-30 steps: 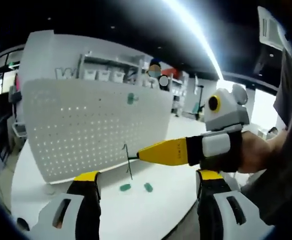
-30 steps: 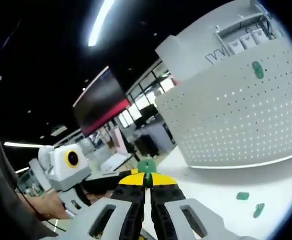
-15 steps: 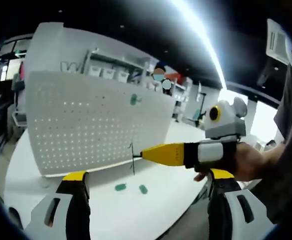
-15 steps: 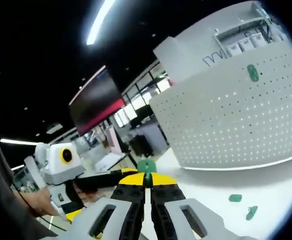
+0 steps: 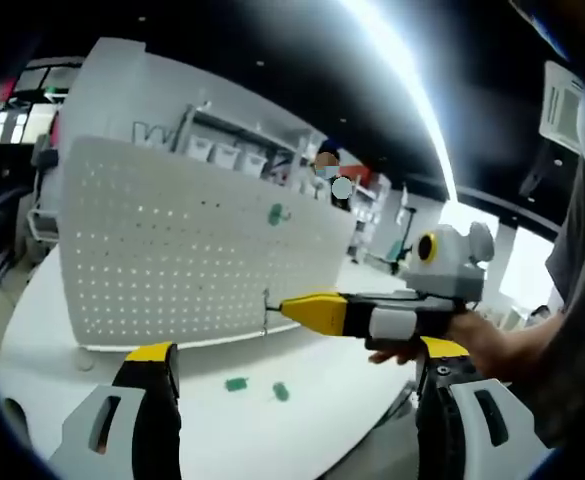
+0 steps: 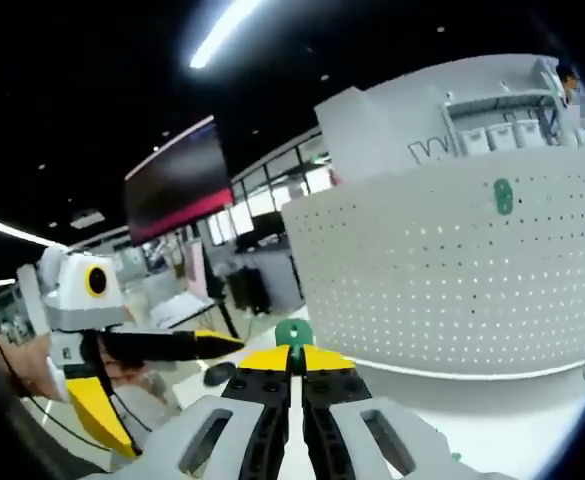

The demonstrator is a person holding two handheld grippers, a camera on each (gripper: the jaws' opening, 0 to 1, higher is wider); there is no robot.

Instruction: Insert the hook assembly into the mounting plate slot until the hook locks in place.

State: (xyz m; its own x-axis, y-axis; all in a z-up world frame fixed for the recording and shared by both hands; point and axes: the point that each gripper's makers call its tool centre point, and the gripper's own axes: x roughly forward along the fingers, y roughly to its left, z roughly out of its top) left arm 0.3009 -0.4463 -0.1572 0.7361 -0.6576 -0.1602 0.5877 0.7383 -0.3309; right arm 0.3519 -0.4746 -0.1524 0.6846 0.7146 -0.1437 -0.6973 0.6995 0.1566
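You've got the hook assembly (image 6: 293, 333) pinched between the closed jaws of your right gripper (image 5: 312, 309), its green base showing above the tips in the right gripper view and its thin wire end pointing at the pegboard mounting plate (image 5: 172, 250). It sits near the board's lower edge, not yet in a hole. Your left gripper (image 5: 287, 400) hangs back, jaws spread wide, holding nothing. This looks like the approach: next, line the wire up with a slot and press in. One green hook (image 5: 276, 213) already sits on the board; two green pieces (image 5: 257, 387) lie on the white table (image 5: 52, 340).
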